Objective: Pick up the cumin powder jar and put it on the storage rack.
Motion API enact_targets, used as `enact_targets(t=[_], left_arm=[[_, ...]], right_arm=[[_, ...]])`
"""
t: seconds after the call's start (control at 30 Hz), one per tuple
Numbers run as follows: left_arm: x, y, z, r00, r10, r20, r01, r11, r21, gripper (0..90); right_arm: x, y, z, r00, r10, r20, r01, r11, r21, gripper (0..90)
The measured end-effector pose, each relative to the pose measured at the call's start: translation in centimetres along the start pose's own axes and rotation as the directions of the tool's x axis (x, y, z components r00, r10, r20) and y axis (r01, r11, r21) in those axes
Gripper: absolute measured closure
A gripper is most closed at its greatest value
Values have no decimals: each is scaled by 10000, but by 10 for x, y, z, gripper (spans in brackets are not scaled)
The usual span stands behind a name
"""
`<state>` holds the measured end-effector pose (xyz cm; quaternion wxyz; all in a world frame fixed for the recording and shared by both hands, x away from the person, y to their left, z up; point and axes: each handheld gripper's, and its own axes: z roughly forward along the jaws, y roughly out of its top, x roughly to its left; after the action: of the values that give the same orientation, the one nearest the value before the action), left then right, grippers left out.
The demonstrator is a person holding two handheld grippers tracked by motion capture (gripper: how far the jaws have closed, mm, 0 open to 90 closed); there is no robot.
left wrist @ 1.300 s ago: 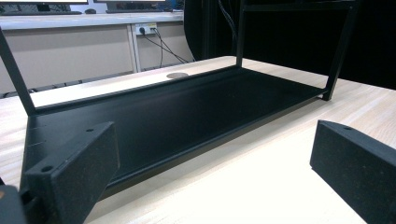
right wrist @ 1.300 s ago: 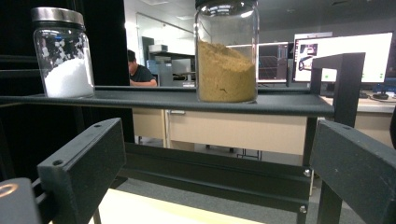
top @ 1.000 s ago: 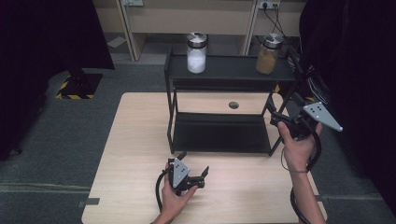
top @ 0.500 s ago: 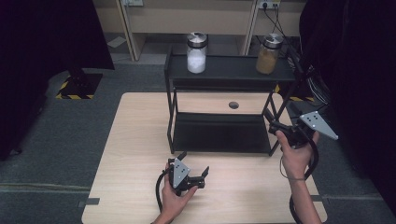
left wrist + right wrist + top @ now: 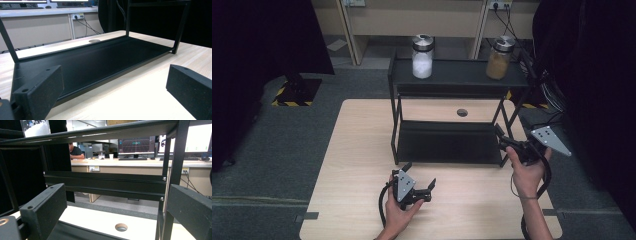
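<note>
Left gripper rests low on the pale wooden table, jaws wide, empty. Right gripper gapes empty at the black rack. Two jars on top; grey carpet beyond.

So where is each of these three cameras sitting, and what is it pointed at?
High view: above the person's side, looking forward and down on the table and black rack; both forearms, left gripper and right gripper show.
Left gripper view: low over the tabletop, facing the rack's bottom shelf; its two black jaws show, apart.
Right gripper view: at the rack's right end, looking through its frame; its jaws show, apart.
Shared: the round table hole appears in all three.
</note>
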<state>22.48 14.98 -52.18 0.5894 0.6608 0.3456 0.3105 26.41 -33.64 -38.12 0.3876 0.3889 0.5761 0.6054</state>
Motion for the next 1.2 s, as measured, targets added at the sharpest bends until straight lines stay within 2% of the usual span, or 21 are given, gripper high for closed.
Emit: enact_targets(t=[1.2], left_arm=[[-1,-2,-1,10000,46,-48,-47,9999,-97,6]], right_arm=[[1,-32,-21,9994,330,-39,-329,9993,180,29]])
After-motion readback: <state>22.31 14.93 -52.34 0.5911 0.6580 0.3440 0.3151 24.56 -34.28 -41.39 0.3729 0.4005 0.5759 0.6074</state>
